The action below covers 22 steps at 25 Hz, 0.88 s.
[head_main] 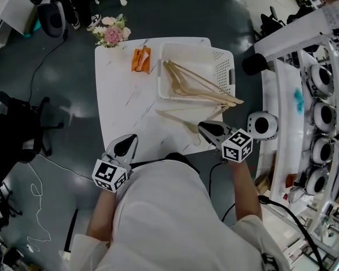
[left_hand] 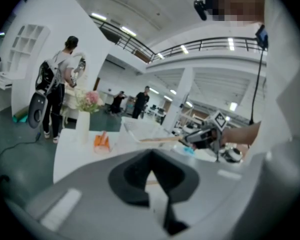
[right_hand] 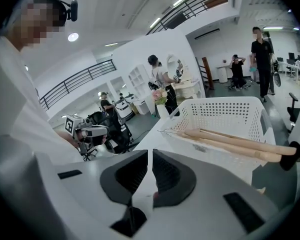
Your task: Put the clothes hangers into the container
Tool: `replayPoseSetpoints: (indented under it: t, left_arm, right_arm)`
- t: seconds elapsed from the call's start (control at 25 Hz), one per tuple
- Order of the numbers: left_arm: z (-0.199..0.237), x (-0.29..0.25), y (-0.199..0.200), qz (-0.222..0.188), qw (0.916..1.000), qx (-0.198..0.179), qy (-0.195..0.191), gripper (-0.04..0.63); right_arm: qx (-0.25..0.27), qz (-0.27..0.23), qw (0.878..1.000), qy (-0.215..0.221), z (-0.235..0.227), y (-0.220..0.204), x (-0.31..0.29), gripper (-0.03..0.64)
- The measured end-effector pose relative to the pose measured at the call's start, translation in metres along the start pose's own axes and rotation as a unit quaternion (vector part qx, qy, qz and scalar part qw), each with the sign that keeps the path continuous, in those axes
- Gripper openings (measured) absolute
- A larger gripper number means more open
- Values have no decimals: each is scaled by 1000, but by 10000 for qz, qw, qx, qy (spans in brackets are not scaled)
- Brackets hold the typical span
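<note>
A white perforated basket stands at the far right of the white table. Several wooden hangers lie in it, their ends poking over its right rim. One more wooden hanger lies on the table in front of the basket. My right gripper is at that hanger's near end, its jaws drawn to a thin slit on it; the pinched part is mostly hidden. My left gripper hovers shut and empty over the table's near edge.
An orange object and a vase of flowers sit at the table's far left. A white machine frame stands close on the right, with a round white unit beside my right gripper. A dark chair and cables occupy the floor at left.
</note>
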State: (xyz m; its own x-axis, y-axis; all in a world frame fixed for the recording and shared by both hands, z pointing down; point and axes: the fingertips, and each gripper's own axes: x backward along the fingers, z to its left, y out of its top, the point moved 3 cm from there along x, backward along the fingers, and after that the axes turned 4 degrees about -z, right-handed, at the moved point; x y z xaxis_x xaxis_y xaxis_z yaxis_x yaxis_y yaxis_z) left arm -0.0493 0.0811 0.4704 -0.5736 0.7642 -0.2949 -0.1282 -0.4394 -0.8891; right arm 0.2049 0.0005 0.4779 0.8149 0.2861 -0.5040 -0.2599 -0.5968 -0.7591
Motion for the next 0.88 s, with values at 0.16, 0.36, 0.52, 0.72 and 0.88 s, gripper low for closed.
replayPoseSetpoints:
  t: [0.16, 0.36, 0.52, 0.72, 0.88]
  left_arm:
    - [-4, 0, -7, 102, 9999, 19, 42, 2]
    - [-13, -1, -16, 261, 9996, 54, 72, 2]
    - [-25, -7, -24, 380, 9992, 106, 90, 2]
    - [-37, -13, -34, 533, 9983, 183, 129, 2]
    - [-43, -20, -39, 603, 9977, 246, 194, 1]
  right_arm:
    - [246, 111, 9996, -114, -8, -7, 12, 28]
    - [581, 584, 9962, -297, -35, -28, 32, 28]
    - [665, 876, 9934, -334, -61, -47, 42, 28]
    - [1006, 1499, 9832, -261, -87, -80, 38, 29]
    - [1532, 2161, 9642, -125, -106, -109, 28, 42]
